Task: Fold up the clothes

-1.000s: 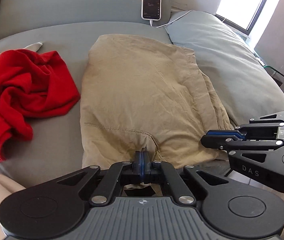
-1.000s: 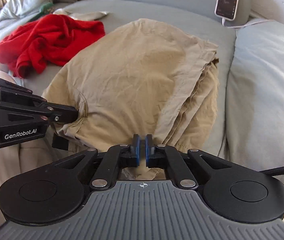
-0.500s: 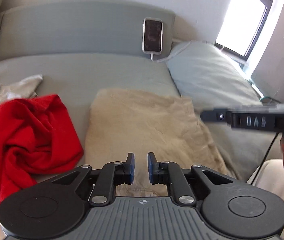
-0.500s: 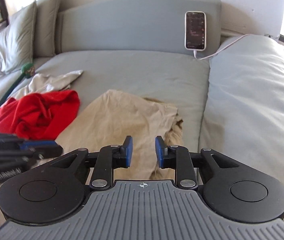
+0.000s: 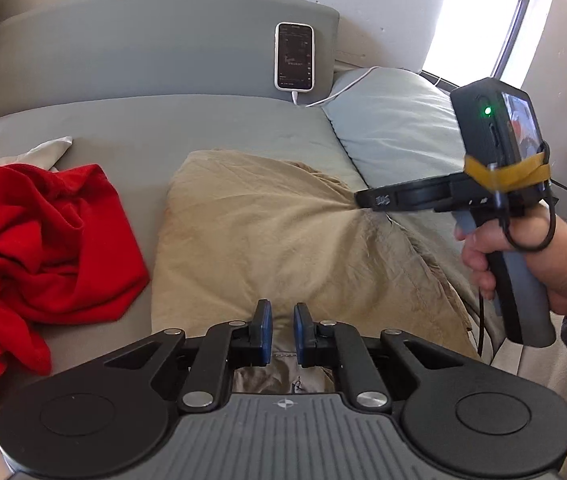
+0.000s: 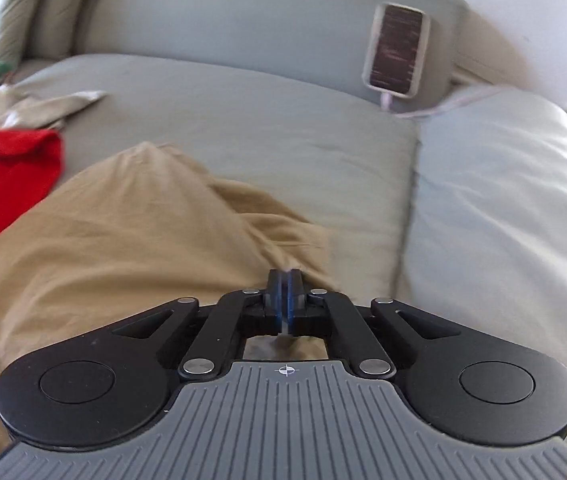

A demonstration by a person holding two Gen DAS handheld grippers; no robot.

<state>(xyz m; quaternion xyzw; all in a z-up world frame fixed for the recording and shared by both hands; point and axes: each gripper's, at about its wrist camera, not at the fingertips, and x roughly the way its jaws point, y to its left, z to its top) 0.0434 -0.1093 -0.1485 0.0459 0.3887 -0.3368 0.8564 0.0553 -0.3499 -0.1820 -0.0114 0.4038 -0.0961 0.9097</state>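
Note:
A folded tan garment lies in the middle of the grey sofa seat. My right gripper is shut on the garment's right edge, and creases fan out from the pinch. A person's hand holds its handle. Over the garment's near edge my left gripper stands slightly open, with nothing between its pads. A crumpled red garment lies to the left of the tan one.
A phone leans on the sofa back with a white cable. A pale grey cushion borders the tan garment on the right. A beige cloth lies behind the red garment.
My left gripper has let go of the tan garment's near edge and opened a little. My right gripper left the near edge, opened, moved to the right edge and shut on it.

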